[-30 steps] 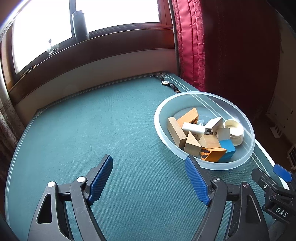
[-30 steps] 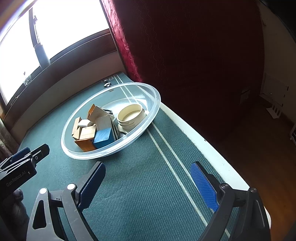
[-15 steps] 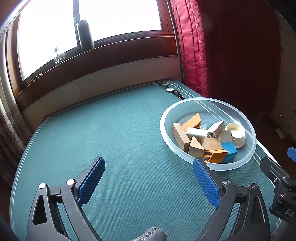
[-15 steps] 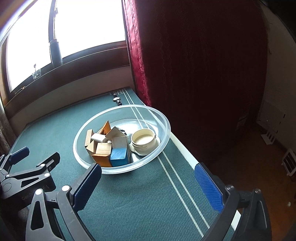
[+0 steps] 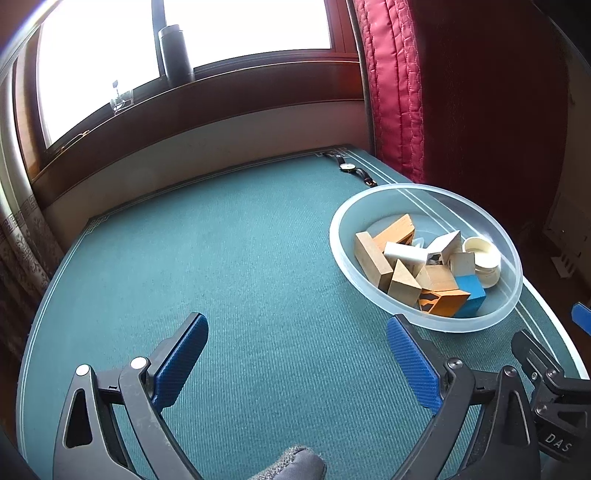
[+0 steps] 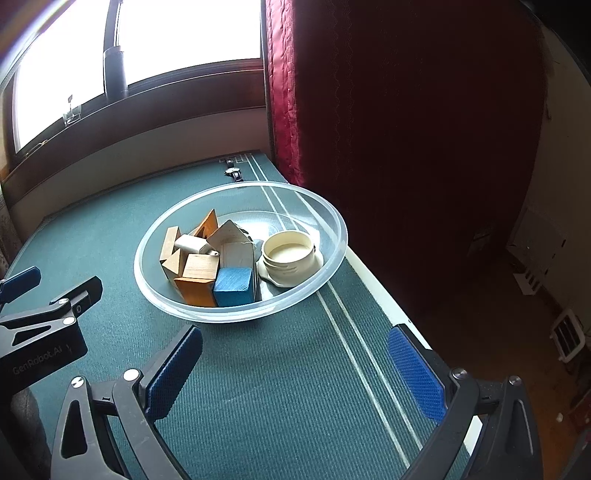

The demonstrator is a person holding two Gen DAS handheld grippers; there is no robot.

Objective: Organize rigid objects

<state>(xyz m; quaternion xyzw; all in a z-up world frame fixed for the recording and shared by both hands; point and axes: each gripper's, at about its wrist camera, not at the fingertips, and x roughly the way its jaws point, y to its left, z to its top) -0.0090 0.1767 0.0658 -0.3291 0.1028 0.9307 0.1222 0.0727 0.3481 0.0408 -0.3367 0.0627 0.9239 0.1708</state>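
Both grippers pulled back from the bowl (image 6: pixel 334 218) vs earlier. Left gripper (image 5: pixel 297 352) and right gripper (image 6: pixel 295 363) jaws wide, empty. Blocks (image 6: pixel 207 258) and cup (image 6: pixel 290 258) piled in bowl at table's (image 5: pixel 221 258) right edge. Fits either unloading or done; if picking, take top blocks w/o tipping bowl.

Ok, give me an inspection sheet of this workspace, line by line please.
Surface: table under green cloth with pale border lines.
Job's things: clear bowl near the table's right edge, holding wooden blocks, a blue cube and a cream round container.
Clutter: wristwatch at the far edge.
Grippers: left gripper and right gripper both open, holding nothing, short of the bowl.
Cables: nothing seen.
Surroundings: window, dark bottle and small glass on the sill, red curtain.
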